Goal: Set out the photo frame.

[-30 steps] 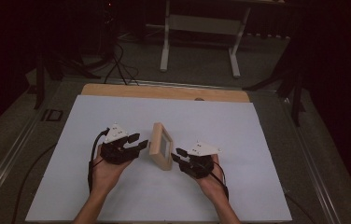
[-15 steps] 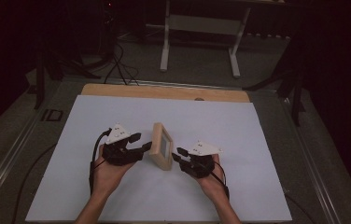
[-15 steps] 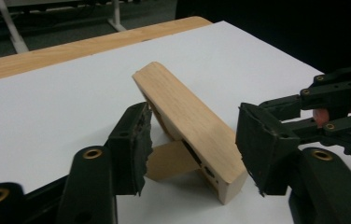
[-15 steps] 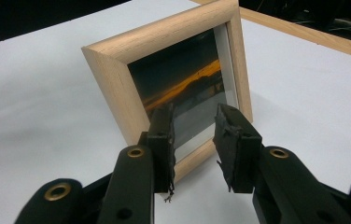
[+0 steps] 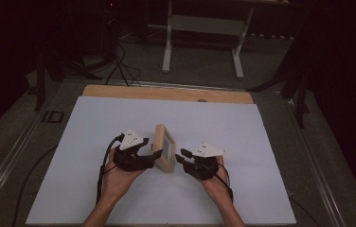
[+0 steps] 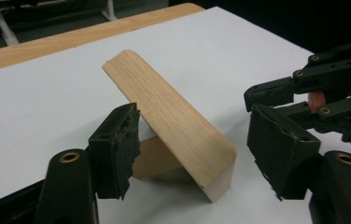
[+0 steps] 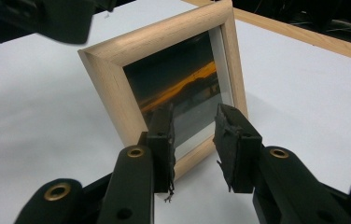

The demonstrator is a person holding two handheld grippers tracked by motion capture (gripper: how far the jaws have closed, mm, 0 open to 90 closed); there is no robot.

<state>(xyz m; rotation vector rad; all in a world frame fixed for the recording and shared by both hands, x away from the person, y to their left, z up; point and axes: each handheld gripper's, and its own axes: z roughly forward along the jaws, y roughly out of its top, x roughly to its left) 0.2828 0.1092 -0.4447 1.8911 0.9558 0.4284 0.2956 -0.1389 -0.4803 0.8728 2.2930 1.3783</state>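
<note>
From above, a small light-wood picture frame (image 5: pixel 163 147) stands on the white tabletop (image 5: pixel 242 142) between the left gripper (image 5: pixel 144 156) and the right gripper (image 5: pixel 190 163); a metal stand (image 5: pixel 204 28) fills the dark room beyond. The left gripper view shows the frame's back prop, with its jaws just opened wide around it, untouching. The right gripper view shows the glass front, with its jaws parted, empty.

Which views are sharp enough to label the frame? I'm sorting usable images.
High view: dim, dark surroundings, picture frame small and soft. Left gripper view: bright, wood grain crisp. Right gripper view: frame sharp, glass carries an orange reflection, near jaws slightly blurred.
</note>
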